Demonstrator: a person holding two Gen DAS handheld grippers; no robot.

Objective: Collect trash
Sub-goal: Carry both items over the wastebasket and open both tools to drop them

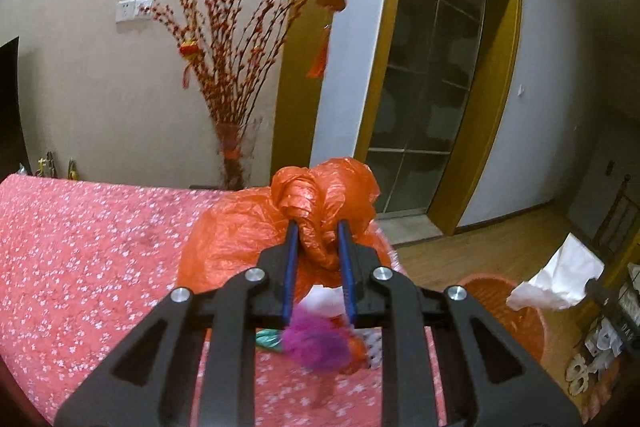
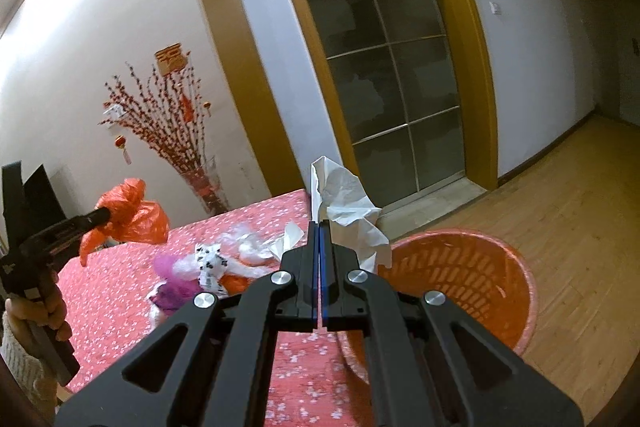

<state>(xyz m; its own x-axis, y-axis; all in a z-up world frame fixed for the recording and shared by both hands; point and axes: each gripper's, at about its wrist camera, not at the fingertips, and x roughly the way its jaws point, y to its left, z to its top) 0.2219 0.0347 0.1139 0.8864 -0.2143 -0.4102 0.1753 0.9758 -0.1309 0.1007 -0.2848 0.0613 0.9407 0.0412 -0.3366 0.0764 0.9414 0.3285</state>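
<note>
My left gripper (image 1: 318,225) is shut on the twisted top of an orange plastic bag (image 1: 248,239) and holds it above the red flowered table (image 1: 80,247); it also shows at the left of the right wrist view (image 2: 104,217) with the bag (image 2: 132,215). My right gripper (image 2: 320,225) is shut on a crumpled white paper tissue (image 2: 348,211), held beside the table's edge above an orange mesh bin (image 2: 460,267). The tissue (image 1: 560,279) and the bin (image 1: 508,311) also show in the left wrist view. A pile of trash (image 2: 204,267), purple, white and spotted, lies on the table.
A tall vase of red blossom branches (image 1: 232,75) stands behind the table by the wall. A wood-framed glass door (image 2: 384,59) is beyond. Wooden floor (image 2: 572,211) stretches to the right. Clutter (image 1: 600,351) lies on the floor at the right.
</note>
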